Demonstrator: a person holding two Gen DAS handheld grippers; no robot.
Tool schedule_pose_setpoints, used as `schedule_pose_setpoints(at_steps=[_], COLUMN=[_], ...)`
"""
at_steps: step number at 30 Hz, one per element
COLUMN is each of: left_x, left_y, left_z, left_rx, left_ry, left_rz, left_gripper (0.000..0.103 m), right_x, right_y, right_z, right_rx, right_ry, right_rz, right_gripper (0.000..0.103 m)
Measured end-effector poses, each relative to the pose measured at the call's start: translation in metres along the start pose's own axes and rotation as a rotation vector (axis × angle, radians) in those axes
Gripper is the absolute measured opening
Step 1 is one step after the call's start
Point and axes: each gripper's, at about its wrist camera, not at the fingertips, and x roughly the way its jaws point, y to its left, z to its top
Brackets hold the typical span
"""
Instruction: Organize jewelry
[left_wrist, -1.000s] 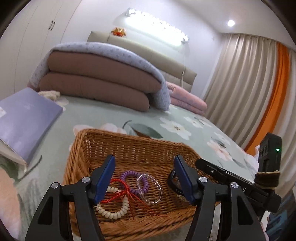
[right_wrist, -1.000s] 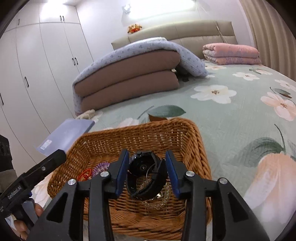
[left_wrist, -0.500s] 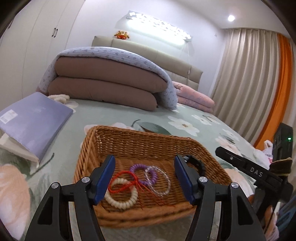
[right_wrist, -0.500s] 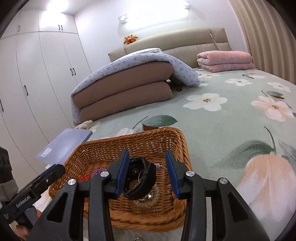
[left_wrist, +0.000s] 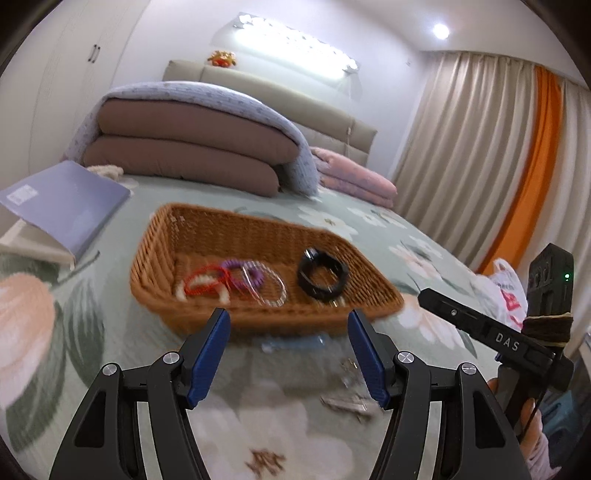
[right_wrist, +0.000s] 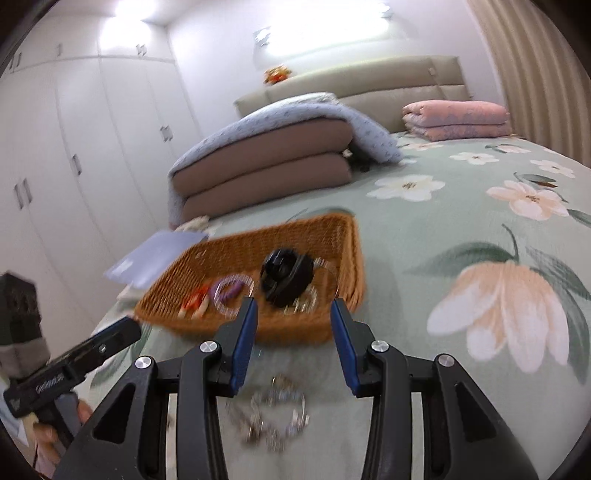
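Observation:
A wicker basket (left_wrist: 207, 229) (right_wrist: 332, 236) sits on the floral bedspread. It holds a black watch (left_wrist: 322, 277) (right_wrist: 286, 275), a purple coil bracelet (left_wrist: 243, 269) (right_wrist: 229, 290), a clear bead bracelet (left_wrist: 275, 291), a red cord (left_wrist: 201, 282) and a white bead bracelet (left_wrist: 221, 295). My left gripper (left_wrist: 288, 354) is open and empty, in front of the basket. My right gripper (right_wrist: 293, 338) is open and empty, just in front of the basket. A silver chain bracelet (right_wrist: 273, 417) (left_wrist: 345, 400) lies on the bedspread below the right gripper. A small pale blue item (left_wrist: 291, 343) lies by the basket's front.
A folded brown and blue quilt (left_wrist: 192, 147) (right_wrist: 266, 155) and a pink blanket (left_wrist: 354, 181) (right_wrist: 458, 118) lie at the head of the bed. A purple book (left_wrist: 70, 203) (right_wrist: 155, 258) lies left of the basket. Curtains (left_wrist: 480, 155) hang on the right.
Both grippers have pulled back from the basket and risen. The right gripper has opened wider and left the black watch in the basket. The chain bracelet has come into view on the bedspread.

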Motion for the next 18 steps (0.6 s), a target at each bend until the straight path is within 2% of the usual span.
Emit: schedule_pose_setpoints(at_steps=[5, 7, 13, 18], left_x=[0.009, 0.015, 0.029, 0.045], left_y=[-0.006, -0.007, -0.009, -0.010], left_z=[-0.015, -0.018, -0.025, -0.026], left_rx=[-0.027, -0.035, -0.034, -0.043], left_ry=[0.096, 0.129, 0.186, 0.230], left_rz=[-0.050, -0.053, -0.046, -0.016], left_gripper=[0.067, 0.067, 0.067, 0.067], right_x=[-0.008, -0.005, 0.019, 0.032], right_y=[0.008, 0.009, -0.003, -0.002], right_z=[-0.022, -0.026, -0.034, -0.039], right_rx=[-0.079, -0.090, -0.064, -0.080], right_ry=[0.055, 0.075, 0.183, 0.235], right_rz=[0.014, -0.007, -0.006, -0.020], right_gripper=[0.044, 0.044, 0.044, 0.044])
